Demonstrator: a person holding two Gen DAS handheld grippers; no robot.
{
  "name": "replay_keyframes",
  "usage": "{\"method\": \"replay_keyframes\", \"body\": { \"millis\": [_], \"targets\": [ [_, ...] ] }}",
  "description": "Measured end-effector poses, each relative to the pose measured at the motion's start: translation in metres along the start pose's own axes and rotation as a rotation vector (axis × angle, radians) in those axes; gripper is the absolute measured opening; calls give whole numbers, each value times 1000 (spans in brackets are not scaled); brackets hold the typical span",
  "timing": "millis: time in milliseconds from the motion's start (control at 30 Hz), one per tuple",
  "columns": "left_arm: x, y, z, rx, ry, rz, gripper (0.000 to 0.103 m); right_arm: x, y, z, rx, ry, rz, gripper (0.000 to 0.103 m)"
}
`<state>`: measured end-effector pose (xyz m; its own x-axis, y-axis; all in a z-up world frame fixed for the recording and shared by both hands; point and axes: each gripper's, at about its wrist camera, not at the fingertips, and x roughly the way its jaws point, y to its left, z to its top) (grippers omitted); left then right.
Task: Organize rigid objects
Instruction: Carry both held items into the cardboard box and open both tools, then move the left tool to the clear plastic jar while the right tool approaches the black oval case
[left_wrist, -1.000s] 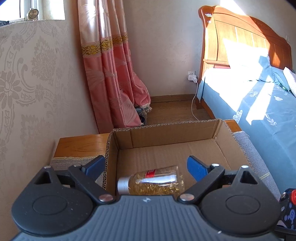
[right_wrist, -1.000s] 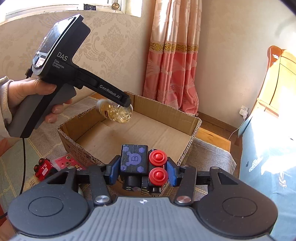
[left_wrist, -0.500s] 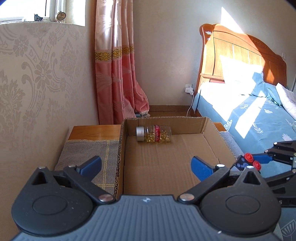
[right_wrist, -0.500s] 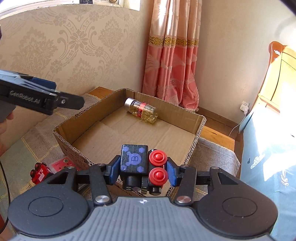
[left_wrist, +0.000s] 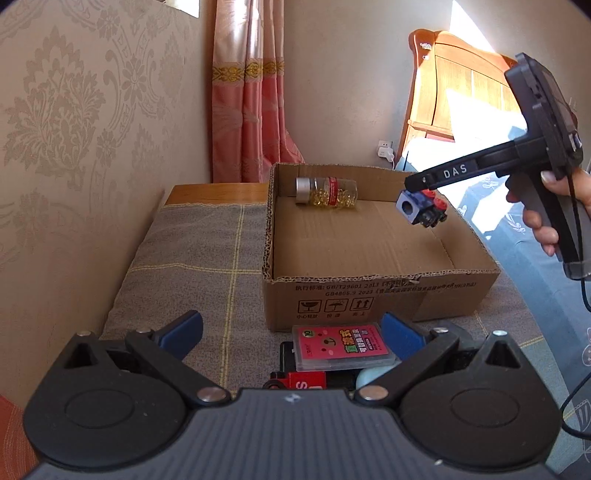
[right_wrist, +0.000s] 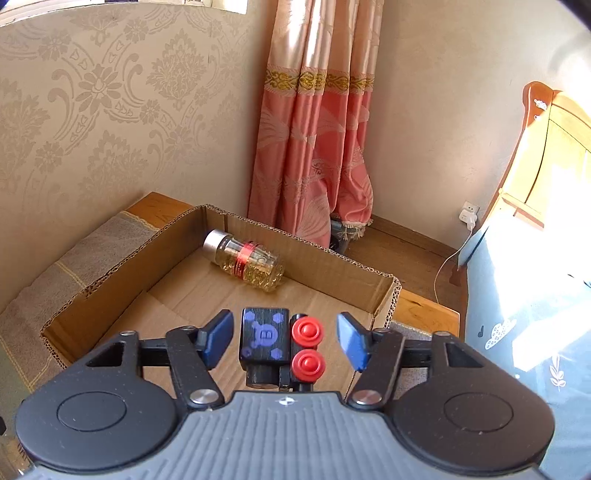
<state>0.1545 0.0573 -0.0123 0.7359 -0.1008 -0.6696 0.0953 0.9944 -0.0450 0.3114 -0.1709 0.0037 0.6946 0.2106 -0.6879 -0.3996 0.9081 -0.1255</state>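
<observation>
Two grippers are seen over an open brown cardboard box (left_wrist: 373, 291), and a dark toy train piece sits loose between the spread fingers of one.

Inside the right gripper (right_wrist: 284, 338), whose jaws have just been opening, the black-and-blue toy block with two red round wheels (right_wrist: 280, 341) is seen above the box floor, with a gap on either side and no pad pressing on it. A clear plastic bottle of yellow capsules with a silver cap and red band (left_wrist: 327, 190) lies on its side against the far box wall. The left gripper (left_wrist: 291, 330) is spread wide and empty above a pink card case (left_wrist: 341, 347) on the grey checked cloth (left_wrist: 192, 258).
</observation>
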Motion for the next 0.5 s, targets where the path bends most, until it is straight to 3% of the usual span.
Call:
{"method": "replay_keyframes", "body": {
  "millis": [67,167,500],
  "targets": [
    [-1,0,-2,19,-2,10,102,0,1,2,4,-18,-28,99],
    [-1,3,-8,20,9,4,102,-10,5,-1,2,-27,-43,103],
    [-13,7,-19,33,3,0,102,-45,29,-34,15,22,-65,103]
  ]
}}
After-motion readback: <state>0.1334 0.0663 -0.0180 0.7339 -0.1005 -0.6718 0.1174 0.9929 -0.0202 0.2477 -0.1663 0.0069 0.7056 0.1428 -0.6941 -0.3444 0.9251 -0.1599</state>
